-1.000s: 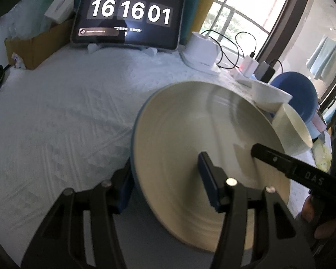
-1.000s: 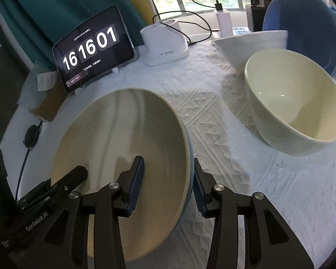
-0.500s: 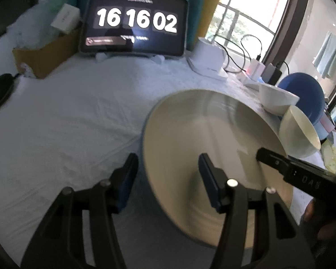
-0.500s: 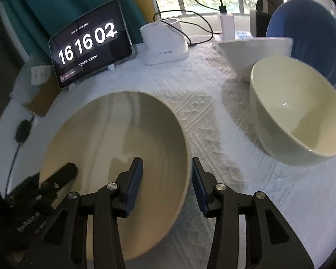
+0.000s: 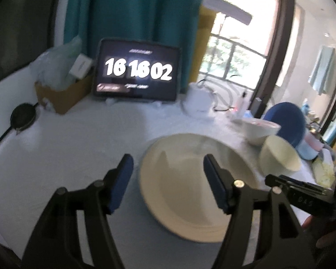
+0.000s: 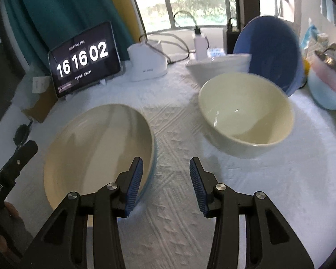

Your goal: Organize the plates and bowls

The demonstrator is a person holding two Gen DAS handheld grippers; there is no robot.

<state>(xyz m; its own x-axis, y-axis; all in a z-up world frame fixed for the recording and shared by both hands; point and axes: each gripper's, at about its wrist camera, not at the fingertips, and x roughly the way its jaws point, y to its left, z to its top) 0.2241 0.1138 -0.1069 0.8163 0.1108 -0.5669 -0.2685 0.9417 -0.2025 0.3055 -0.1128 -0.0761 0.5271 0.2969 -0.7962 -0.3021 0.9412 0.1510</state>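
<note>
Here, view by view.

Left wrist view, left gripper (image 5: 168, 168): its jaws have just been opening and now stand wide apart; the plate's near-left rim lies between them, but neither pad touches it.
Left wrist view, cream plate (image 5: 190, 192): flat on the white tablecloth (image 5: 78, 148), face up, toward the table's near edge; round, so no long axis, though the lens draws it as an oval.
Left wrist view, cream bowl (image 5: 280, 157): just right of the plate, tipped so its mouth faces the camera.
Left wrist view, white bowl (image 5: 259, 130): behind the cream bowl, mouth up, with a blue bowl (image 5: 286, 123) propped on edge behind it.
Left wrist view, tablet clock (image 5: 137, 72): upright at the far edge, blurred.
Left wrist view, right gripper (image 5: 302, 192): at the right border, past the plate's right rim.

Right wrist view, right gripper (image 6: 165, 179): jaws parted, nothing gripped; its left pad hangs over the cream plate's (image 6: 96, 152) right rim, its right pad over bare cloth.
Right wrist view, cream bowl (image 6: 246, 112): well right of the plate, mouth tilted toward the camera.
Right wrist view, blue bowl (image 6: 271, 51): on edge, hollow facing the camera, touching the white bowl (image 6: 221, 65).
Right wrist view, white charger base (image 6: 147, 65): at the far edge, right of the tablet clock (image 6: 85, 58).
</note>
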